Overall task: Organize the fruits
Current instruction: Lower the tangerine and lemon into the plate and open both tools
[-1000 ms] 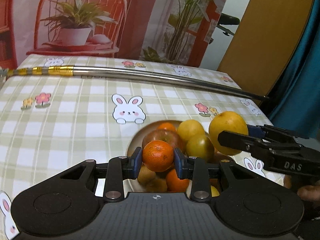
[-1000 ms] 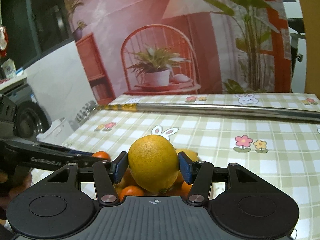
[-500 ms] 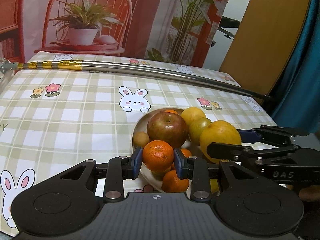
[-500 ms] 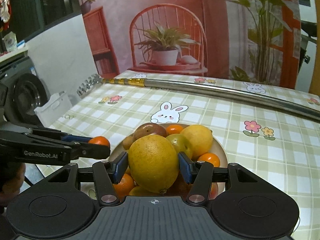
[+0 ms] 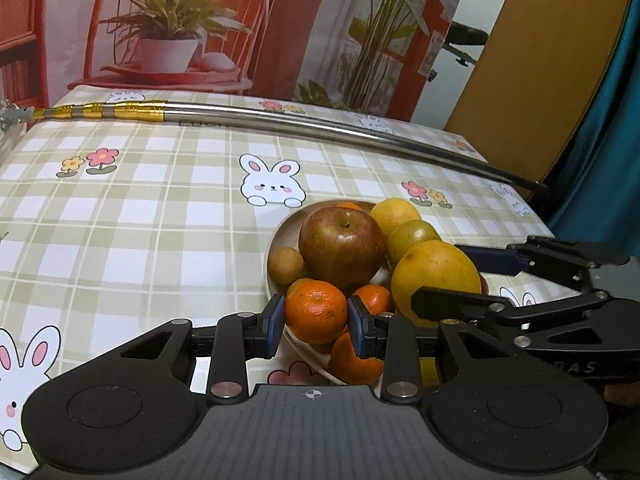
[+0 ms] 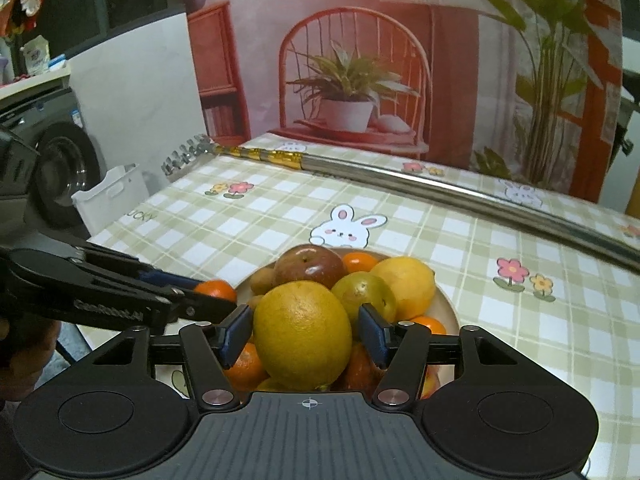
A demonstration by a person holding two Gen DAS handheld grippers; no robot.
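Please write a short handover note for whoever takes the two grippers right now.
Left gripper: jaws shut on a mandarin, held over the plate's near rim.
Right gripper: jaws shut on a large yellow citrus, above the pile.
On the plate: apple, lemon, green citrus, more mandarins, small brown fruits.
Done: both fruits gripped.
Left: place both, then sort the rest.

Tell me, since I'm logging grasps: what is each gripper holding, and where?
Left gripper holds a small orange by its sides; right gripper holds a big yellow citrus by its sides.
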